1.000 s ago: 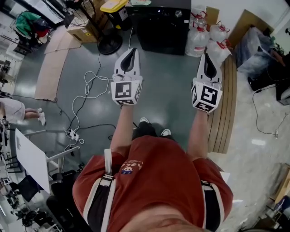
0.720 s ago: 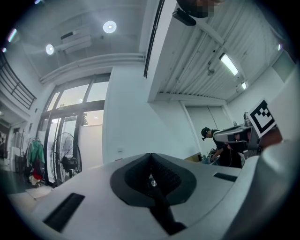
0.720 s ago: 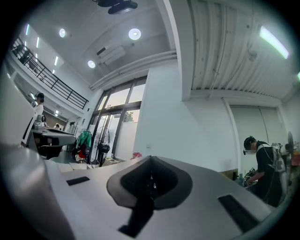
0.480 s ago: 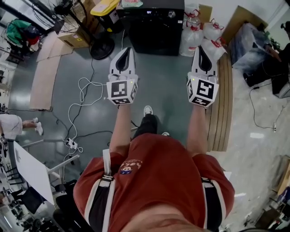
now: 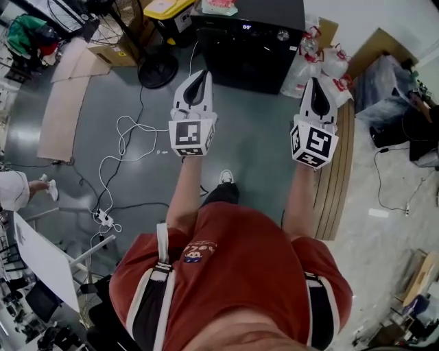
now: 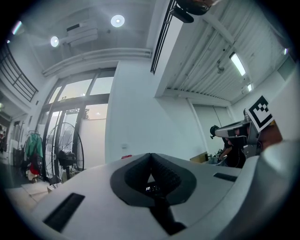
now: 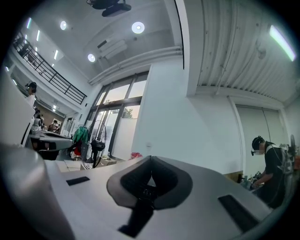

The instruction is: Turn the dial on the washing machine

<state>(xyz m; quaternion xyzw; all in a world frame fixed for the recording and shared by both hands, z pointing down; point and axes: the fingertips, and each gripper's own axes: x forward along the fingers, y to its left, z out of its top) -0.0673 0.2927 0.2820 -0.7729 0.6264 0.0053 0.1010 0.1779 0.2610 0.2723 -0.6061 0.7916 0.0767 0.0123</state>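
Note:
The black washing machine (image 5: pixel 247 55) stands on the floor at the top of the head view. Its round silver dial (image 5: pixel 282 35) sits at the right of the control strip, beside a small lit display. Both grippers are held out level in front of the person, well short of the machine. My left gripper (image 5: pixel 199 73) points at the machine's left part, jaws shut with nothing between them. My right gripper (image 5: pixel 317 81) points just right of the machine, also shut and empty. The left gripper view (image 6: pixel 151 154) and right gripper view (image 7: pixel 151 158) show the tips meeting.
A floor fan (image 5: pixel 158 68), a yellow-lidded bin (image 5: pixel 167 10) and a cardboard box (image 5: pixel 110 51) stand left of the machine. Tied clear bags (image 5: pixel 322 58) lean on its right. A white cable (image 5: pixel 123 147) loops over the floor; wooden planks (image 5: pixel 339 164) lie at right.
The person has walked forward, so the washing machine sits larger and nearer in the head view. Both grippers travelled along with the person, still shut.

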